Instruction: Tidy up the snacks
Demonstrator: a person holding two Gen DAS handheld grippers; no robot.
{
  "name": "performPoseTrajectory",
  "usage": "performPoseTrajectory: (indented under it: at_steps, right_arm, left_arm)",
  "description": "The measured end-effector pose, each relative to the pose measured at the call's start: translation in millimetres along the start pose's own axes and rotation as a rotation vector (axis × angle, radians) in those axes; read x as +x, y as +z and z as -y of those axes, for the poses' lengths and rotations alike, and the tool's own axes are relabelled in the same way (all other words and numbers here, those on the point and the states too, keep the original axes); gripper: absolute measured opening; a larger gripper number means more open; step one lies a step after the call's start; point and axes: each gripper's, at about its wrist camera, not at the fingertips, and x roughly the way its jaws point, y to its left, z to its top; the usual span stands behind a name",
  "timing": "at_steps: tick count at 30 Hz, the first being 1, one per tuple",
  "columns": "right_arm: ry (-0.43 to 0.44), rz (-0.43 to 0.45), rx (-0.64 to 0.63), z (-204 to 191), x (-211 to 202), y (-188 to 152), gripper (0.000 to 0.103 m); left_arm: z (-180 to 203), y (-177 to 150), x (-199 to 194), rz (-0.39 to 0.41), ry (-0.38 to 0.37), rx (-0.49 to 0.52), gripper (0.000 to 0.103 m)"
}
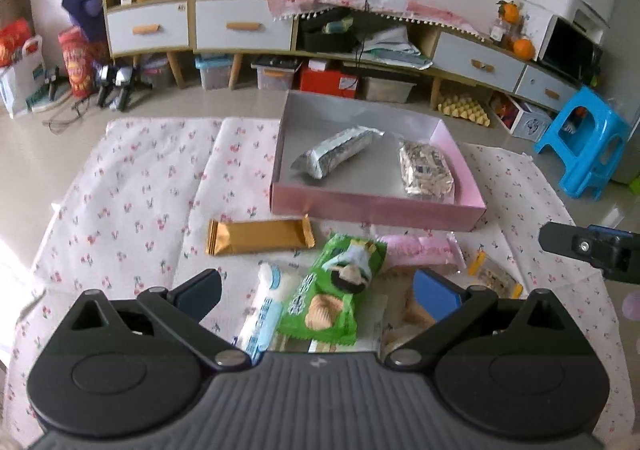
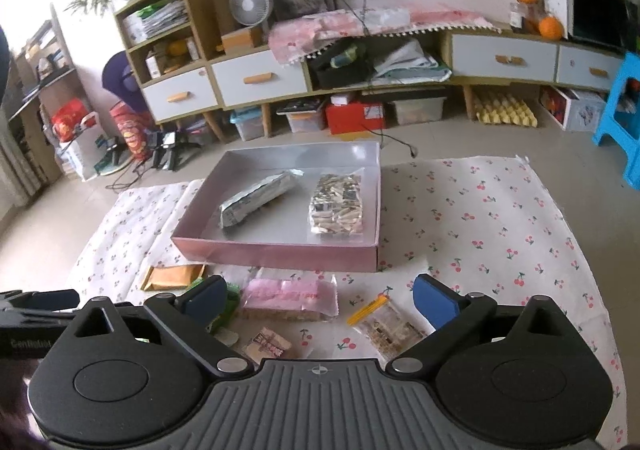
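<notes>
- Pink cardboard is what the box is made of, and it is seen on the cherry-print cloth, just beyond the loose snacks.
- Two snacks are already lodged inside: a silver pack lies slantwise on the left, and a clear bag of mixed pieces sits on the right, the two well apart.
- Much is left out on the cloth, so the job is judged to be under halfway done.
- A gold bar is seen lying flat just in front of the box's near wall.
- A green biscuit pack is laid partly over a white-and-blue pack, both close under the left gripper.
- A pink packet is found near the box, with a small brown packet below it and a yellow-zipped bag to its right.
- The left gripper is held wide, jaws fully spread; the green pack and the white-and-blue pack are framed between its fingers, but nothing is pinched and no contact can be made out.
- The right gripper is likewise spread to its widest and carries nothing; the pink packet and the brown packet are seen in the gap, untouched as far as can be told.
- A next pick is judged likely from this near pile, though which snack is meant cannot be told.
</notes>
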Motion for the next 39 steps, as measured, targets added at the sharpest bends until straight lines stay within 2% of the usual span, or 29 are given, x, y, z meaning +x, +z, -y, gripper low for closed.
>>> performPoseTrajectory:
  at_steps: [7,11,13,17,20,23,26,28,34,39]
  right_arm:
    - [0.020,-0.027,-0.069,4.8,9.7,-10.5,0.101]
    - [0.090,-0.055,-0.111,7.4,15.3,-18.2,0.101]
    - [0.099,-0.059,-0.138,7.2,17.4,-21.9,0.101]
    - [0.110,-0.029,-0.247,3.2,20.9,-29.6,0.101]
    - [0.152,-0.011,-0.324,0.0,23.3,-32.5,0.101]
    - [0.200,0.001,-0.391,-1.2,30.1,-31.9,0.101]
    - [0.225,-0.006,-0.406,0.1,41.5,-27.4,0.101]
    - [0.258,-0.028,-0.405,1.8,51.3,-22.7,0.101]
    - [0.292,-0.057,-0.446,-0.3,72.7,-11.2,0.098]
    - [0.327,-0.113,-0.507,-12.2,92.3,-10.5,0.080]
  left_arm:
    - [-13.4,-8.6,4.9,-0.002,0.014,0.042,0.102]
    - [-19.8,-11.1,6.7,-0.001,-0.023,0.063,0.102]
    - [-20.8,-12.7,6.8,0.014,-0.052,0.083,0.102]
    - [-20.9,-15.9,12.1,0.036,-0.097,0.131,0.101]
    - [-18.7,-17.0,15.6,0.054,-0.138,0.165,0.099]
    - [-16.3,-16.4,19.9,0.044,-0.187,0.172,0.095]
    - [-11.5,-15.4,25.6,0.019,-0.219,0.186,0.088]
    - [-8.6,-14.8,30.0,0.005,-0.223,0.199,0.079]
    - [-5.9,-10.8,43.8,-0.044,-0.215,0.208,0.066]
    - [-4.5,-5.4,55.6,-0.090,-0.185,0.180,0.057]
